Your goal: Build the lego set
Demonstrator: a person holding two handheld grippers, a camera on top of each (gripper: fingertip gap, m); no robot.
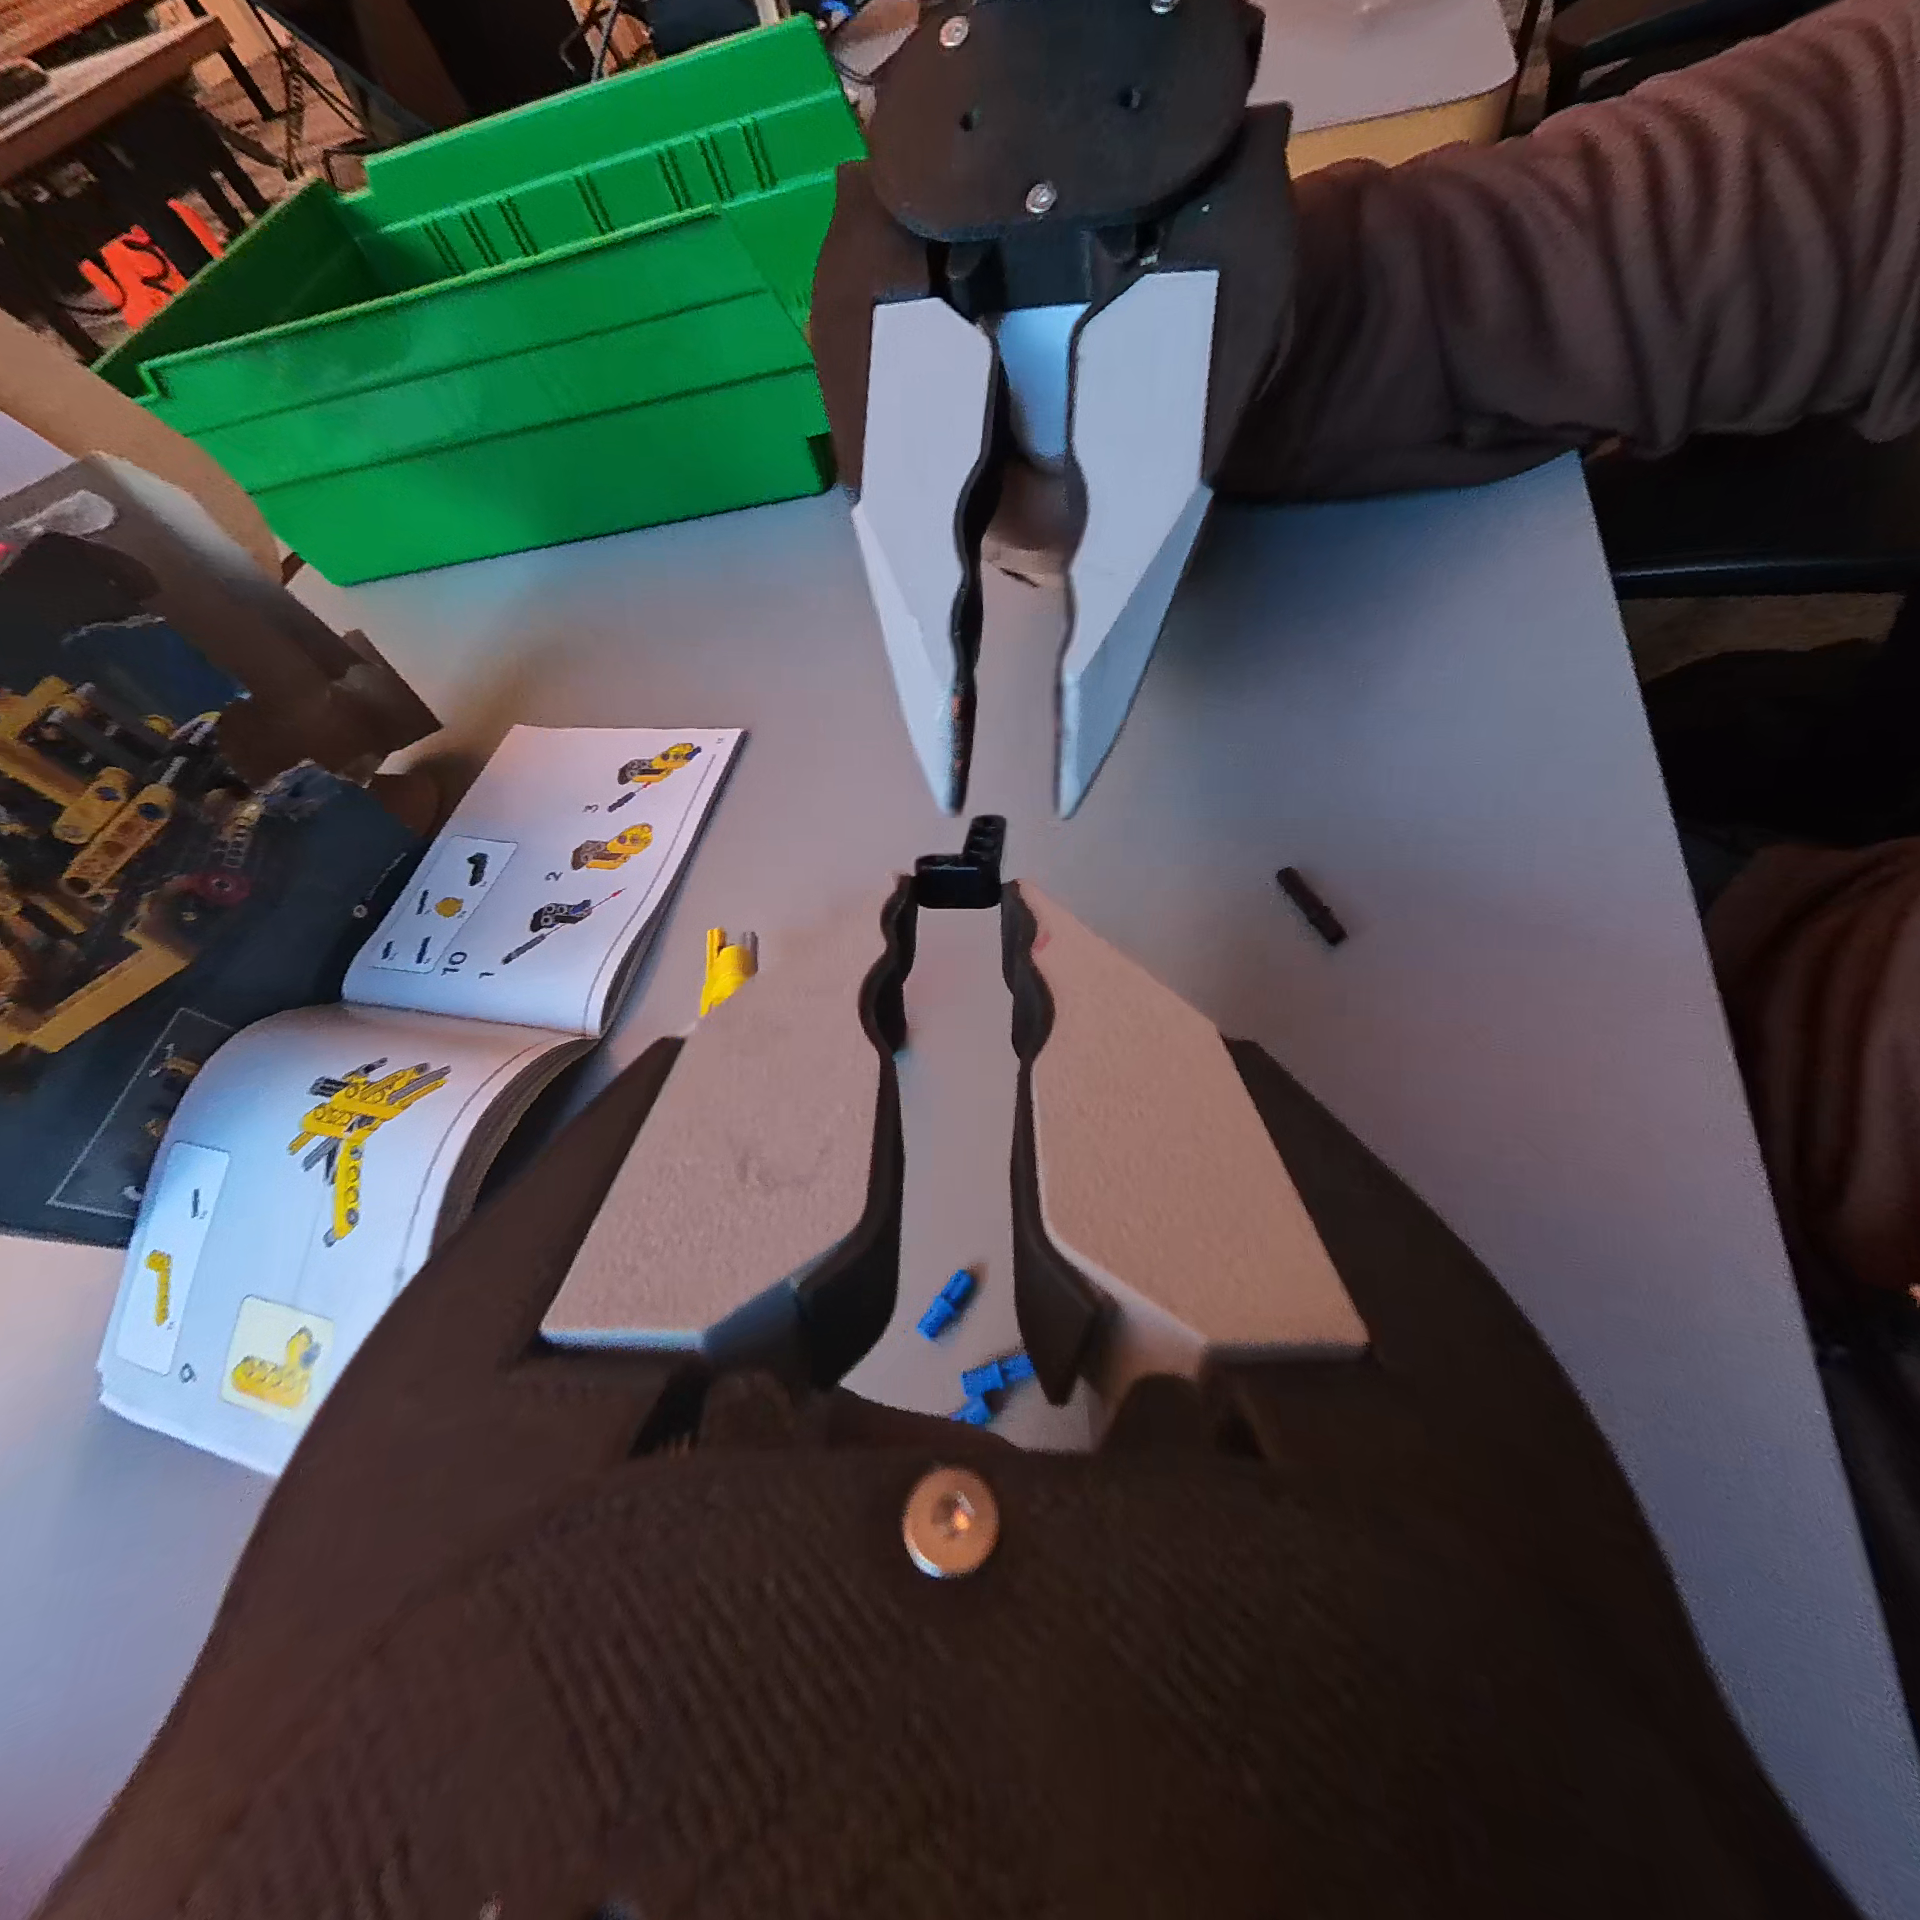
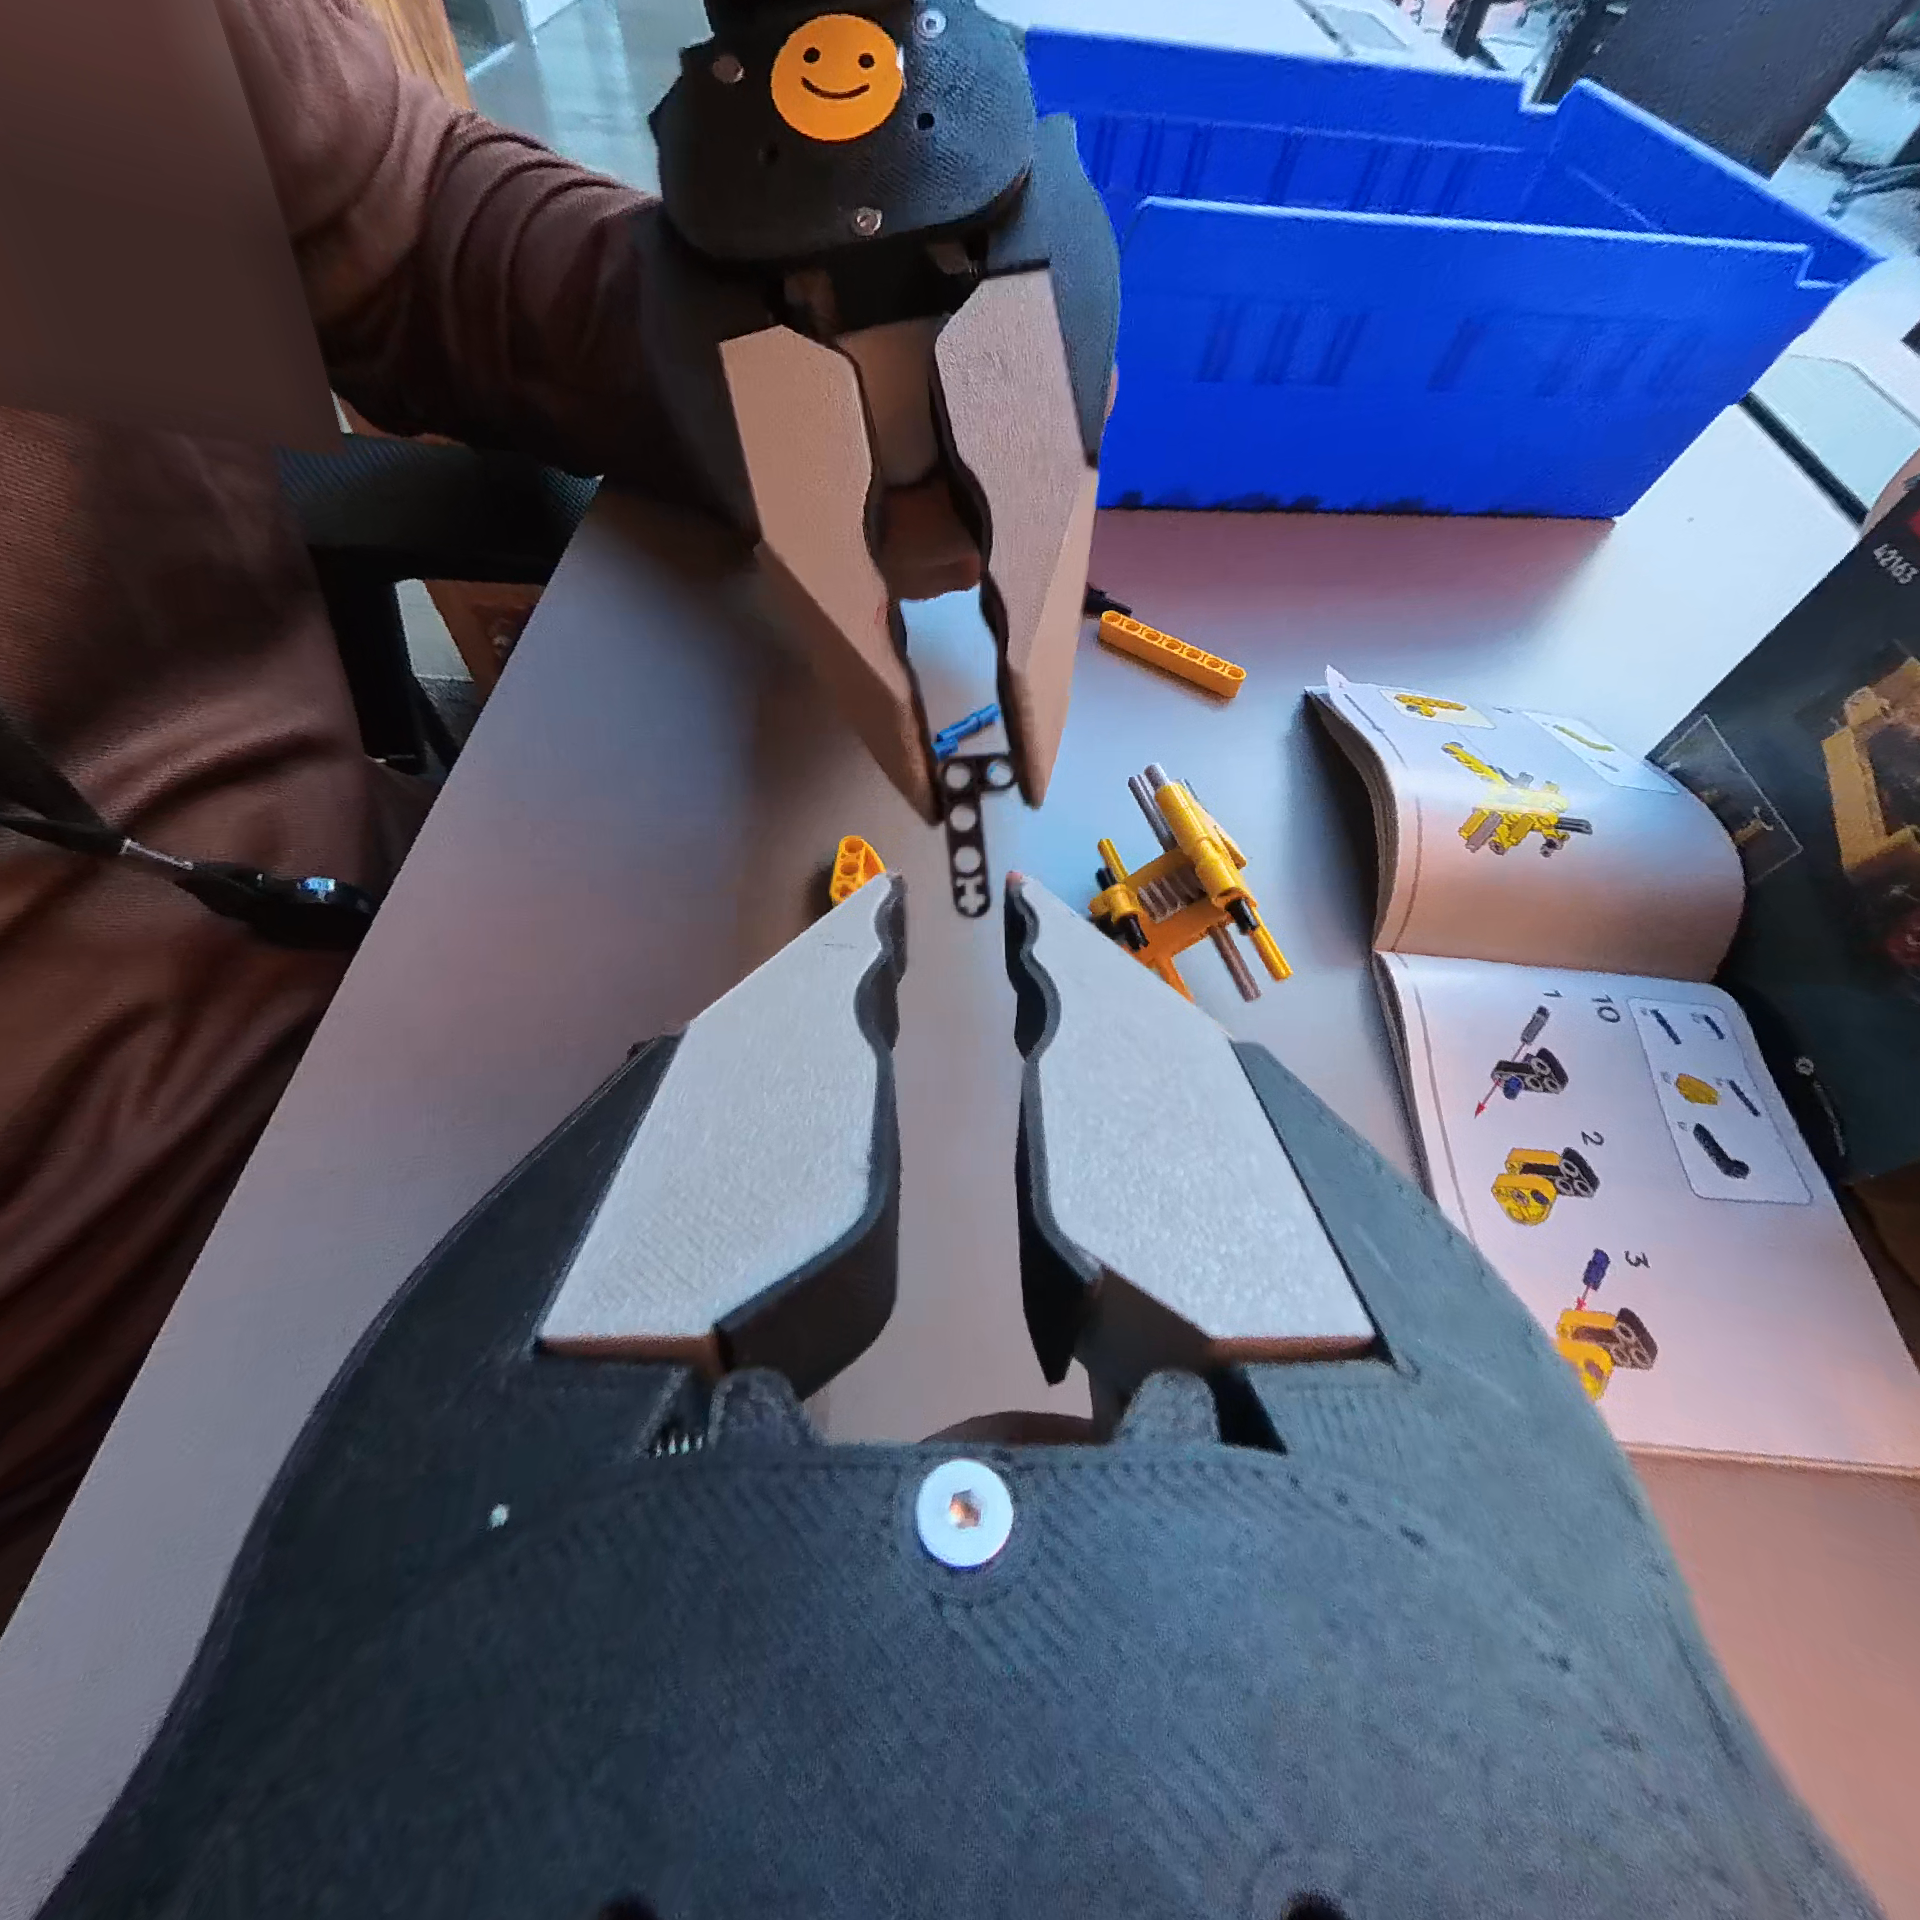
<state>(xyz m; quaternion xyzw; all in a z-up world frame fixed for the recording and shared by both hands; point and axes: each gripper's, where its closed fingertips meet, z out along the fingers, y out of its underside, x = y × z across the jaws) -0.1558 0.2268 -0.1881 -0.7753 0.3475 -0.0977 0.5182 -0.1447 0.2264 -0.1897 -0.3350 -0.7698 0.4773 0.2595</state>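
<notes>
My left gripper (image 1: 958,896) is shut on a black L-shaped lego beam (image 1: 954,878), held by its short end above the grey table (image 1: 1351,727). In the right wrist view the left gripper (image 2: 977,795) comes down from the top and the beam (image 2: 966,847) hangs out of its tips. My right gripper (image 2: 956,899) is open, its tips on either side of the beam's free end, apart from it. In the left wrist view the right gripper (image 1: 1006,802) points at the beam from above.
A black pin (image 1: 1311,906), a yellow piece (image 1: 727,966) and blue pins (image 1: 948,1301) lie on the table. A yellow assembly (image 2: 1184,894), a yellow beam (image 2: 1172,651), an open booklet (image 2: 1558,1091), a green bin (image 1: 520,343), a blue bin (image 2: 1455,312) and the set box (image 1: 114,831) surround the work spot. The grippers are tip to tip, or close to it. Both grippers' tips are roughly 6 cm from the yellow piece (image 1: 727,966).
</notes>
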